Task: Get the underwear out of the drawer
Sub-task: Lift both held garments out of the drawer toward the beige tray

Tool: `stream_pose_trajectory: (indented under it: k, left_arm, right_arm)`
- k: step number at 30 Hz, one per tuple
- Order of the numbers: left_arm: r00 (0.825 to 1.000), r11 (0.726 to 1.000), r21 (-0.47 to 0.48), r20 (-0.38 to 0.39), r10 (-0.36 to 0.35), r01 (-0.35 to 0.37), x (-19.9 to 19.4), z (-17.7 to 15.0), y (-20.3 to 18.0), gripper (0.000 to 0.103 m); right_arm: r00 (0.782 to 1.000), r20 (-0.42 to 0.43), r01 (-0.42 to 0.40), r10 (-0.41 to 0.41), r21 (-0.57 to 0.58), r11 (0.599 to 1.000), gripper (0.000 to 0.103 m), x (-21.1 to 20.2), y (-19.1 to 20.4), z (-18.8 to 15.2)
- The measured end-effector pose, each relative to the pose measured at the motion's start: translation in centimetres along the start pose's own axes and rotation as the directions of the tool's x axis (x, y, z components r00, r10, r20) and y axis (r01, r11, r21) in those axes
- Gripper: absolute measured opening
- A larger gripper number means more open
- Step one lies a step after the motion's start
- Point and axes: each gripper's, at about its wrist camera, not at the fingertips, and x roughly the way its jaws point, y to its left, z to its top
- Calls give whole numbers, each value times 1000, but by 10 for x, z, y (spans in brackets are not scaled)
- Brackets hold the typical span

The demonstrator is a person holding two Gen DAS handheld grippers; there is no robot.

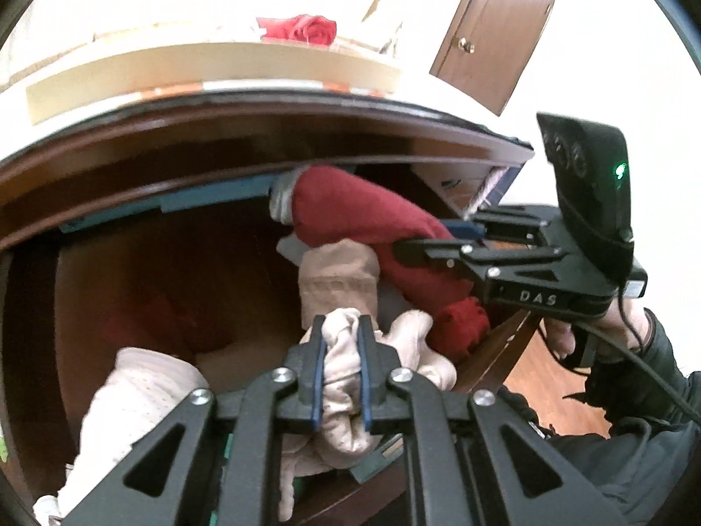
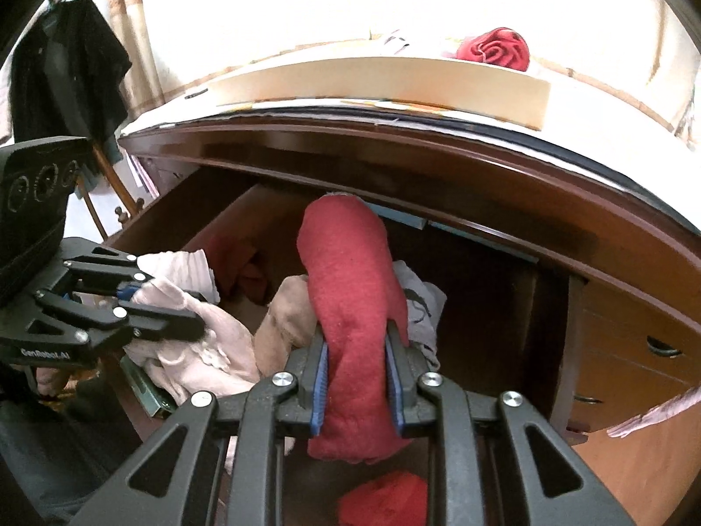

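The dark wooden drawer (image 2: 149, 219) stands pulled out with loose underwear in it. My left gripper (image 1: 342, 328) is shut on a bunched pale pink piece of underwear (image 1: 339, 364) above the drawer's front. In the right wrist view the left gripper (image 2: 175, 307) is at the left with the same pink cloth (image 2: 197, 350) trailing from it. My right gripper (image 2: 355, 337) is shut on a long red piece of underwear (image 2: 346, 263), which sticks up towards the dresser top. From the left wrist view the right gripper (image 1: 433, 239) comes in from the right, clamped on that red piece (image 1: 350, 206).
More garments lie in the drawer: a white mesh one (image 1: 140, 394), a grey one (image 2: 420, 302), another red one (image 2: 385, 499). A cream box (image 2: 394, 79) and a red cloth (image 2: 495, 50) sit on the dresser top. Closed drawers (image 2: 635, 350) are at the right, a brown door (image 1: 495, 30) behind.
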Motion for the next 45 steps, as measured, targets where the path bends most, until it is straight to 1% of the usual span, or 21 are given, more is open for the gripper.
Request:
stream_pose_trajectory:
  k: [3,5,12,18,27,34,39,45]
  left_arm:
    - [999,1000,-10,38,-2,3,-11,1,0,9]
    - [998,1000,-1,63,14,-14,-17,1,-1,9]
    - [993,998,10,100,56,-58,-23,2,2,9]
    - [988,998,-1,140,57,-58,-31,4,4,9]
    - [972,998,5,228,57,-60,-54,11,4,9]
    - [967,998,10,248,58,-62,-64,14,4,9]
    - [963,998,20,264,58,-65,-74,18,1,9]
    - [958,998,13,280,61,-67,-83,19,4,9]
  right_arm:
    - [1000,23,-8,7,20,1000,24,-4,-1,-2]
    - [999,32,-16,15,31,999,24,-7,-2,-4]
    - [999,40,-28,26,53,998,24,-9,-5,-11]
    - [997,65,-35,31,64,997,24,-14,-6,-13]
    - [993,116,-42,34,69,997,24,-27,-3,-19]
    - [987,160,-28,19,57,998,24,-40,2,-17]
    - [984,180,-5,-6,56,998,24,-48,2,-17]
    - [980,199,2,-14,61,998,24,-56,0,-18]
